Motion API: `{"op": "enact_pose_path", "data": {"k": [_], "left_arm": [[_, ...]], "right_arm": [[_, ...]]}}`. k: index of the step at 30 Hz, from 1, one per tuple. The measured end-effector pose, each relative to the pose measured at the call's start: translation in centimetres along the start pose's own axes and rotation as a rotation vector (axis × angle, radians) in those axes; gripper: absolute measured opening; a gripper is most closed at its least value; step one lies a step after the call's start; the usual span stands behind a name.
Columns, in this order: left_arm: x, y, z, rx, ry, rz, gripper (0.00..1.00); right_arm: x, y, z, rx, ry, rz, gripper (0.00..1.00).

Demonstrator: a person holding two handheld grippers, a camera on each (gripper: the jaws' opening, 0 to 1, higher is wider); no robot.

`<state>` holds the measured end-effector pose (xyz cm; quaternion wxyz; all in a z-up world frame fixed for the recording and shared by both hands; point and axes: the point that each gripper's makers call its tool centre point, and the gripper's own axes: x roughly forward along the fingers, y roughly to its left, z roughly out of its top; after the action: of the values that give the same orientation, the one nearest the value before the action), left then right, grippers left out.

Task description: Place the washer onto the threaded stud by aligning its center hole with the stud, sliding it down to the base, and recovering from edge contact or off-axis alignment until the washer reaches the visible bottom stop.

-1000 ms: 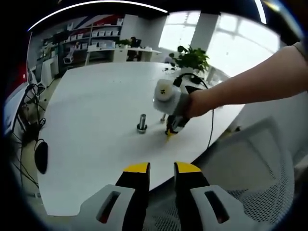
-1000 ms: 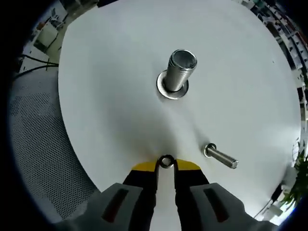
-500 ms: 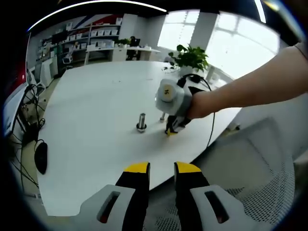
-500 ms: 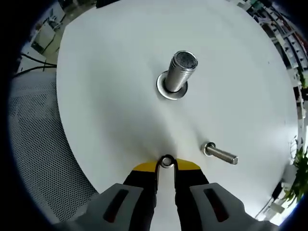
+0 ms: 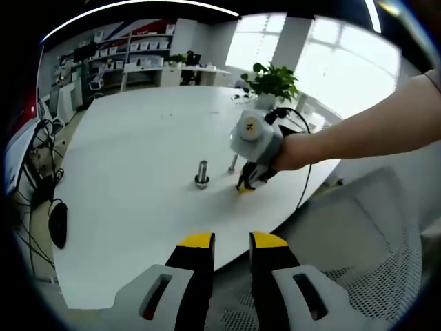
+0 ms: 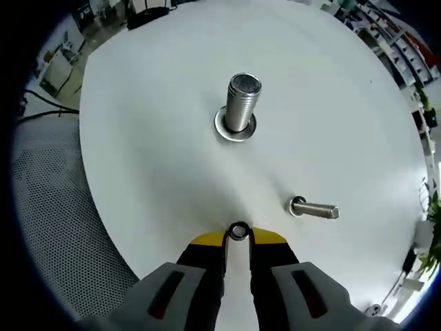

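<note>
In the right gripper view a small metal washer (image 6: 238, 231) is pinched between the yellow tips of my right gripper (image 6: 238, 236), just above the white table (image 6: 151, 179). The threaded stud (image 6: 239, 103) stands upright on its round base ahead of the tips, well apart from the washer. In the left gripper view the stud (image 5: 202, 172) stands mid-table, and the right gripper (image 5: 246, 185), held by a hand, points down at the table just right of it. My left gripper (image 5: 231, 241) hangs over the near table edge, jaws slightly apart with nothing between them.
A loose bolt (image 6: 314, 209) lies on its side to the right of the washer. A mesh chair (image 6: 48, 227) sits beside the table at left. A black cable (image 5: 302, 181) trails off the table edge. A potted plant (image 5: 272, 84) stands at the far side.
The right gripper with the washer has lifted and tilted slightly; the stud now sits a little higher and more left in its view. The left gripper has stayed put.
</note>
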<state>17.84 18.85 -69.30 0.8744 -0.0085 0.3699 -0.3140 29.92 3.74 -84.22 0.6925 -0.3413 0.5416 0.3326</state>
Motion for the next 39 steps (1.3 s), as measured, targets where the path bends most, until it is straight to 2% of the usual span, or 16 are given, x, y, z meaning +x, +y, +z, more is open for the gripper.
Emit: {"op": "enact_pose_path", "data": {"k": [8, 13, 22, 26, 30, 33, 39], "left_arm": [[0.0, 0.0, -0.1, 0.000, 0.003, -0.002, 0.17], [0.0, 0.0, -0.1, -0.002, 0.001, -0.001, 0.17], [0.0, 0.1, -0.3, -0.007, 0.011, 0.003, 0.18], [0.1, 0.0, -0.3, -0.003, 0.012, -0.001, 0.18], [0.1, 0.1, -0.5, -0.012, 0.022, 0.008, 0.19], [0.1, 0.2, -0.4, -0.010, 0.017, 0.011, 0.19], [0.0, 0.3, -0.3, -0.015, 0.008, 0.014, 0.19]], "right_arm": [[-0.1, -0.2, -0.1, 0.036, -0.075, -0.012, 0.14], [-0.1, -0.2, -0.1, 0.026, -0.113, -0.020, 0.14], [-0.2, -0.2, -0.1, 0.074, -0.124, -0.005, 0.14], [-0.1, -0.4, 0.2, 0.123, -0.159, -0.001, 0.14], [-0.2, -0.5, 0.3, 0.125, -0.166, -0.001, 0.14], [-0.5, -0.9, 0.8, 0.175, -0.205, 0.000, 0.14], [-1.1, -1.7, 0.5, 0.170, -0.201, -0.014, 0.14]]}}
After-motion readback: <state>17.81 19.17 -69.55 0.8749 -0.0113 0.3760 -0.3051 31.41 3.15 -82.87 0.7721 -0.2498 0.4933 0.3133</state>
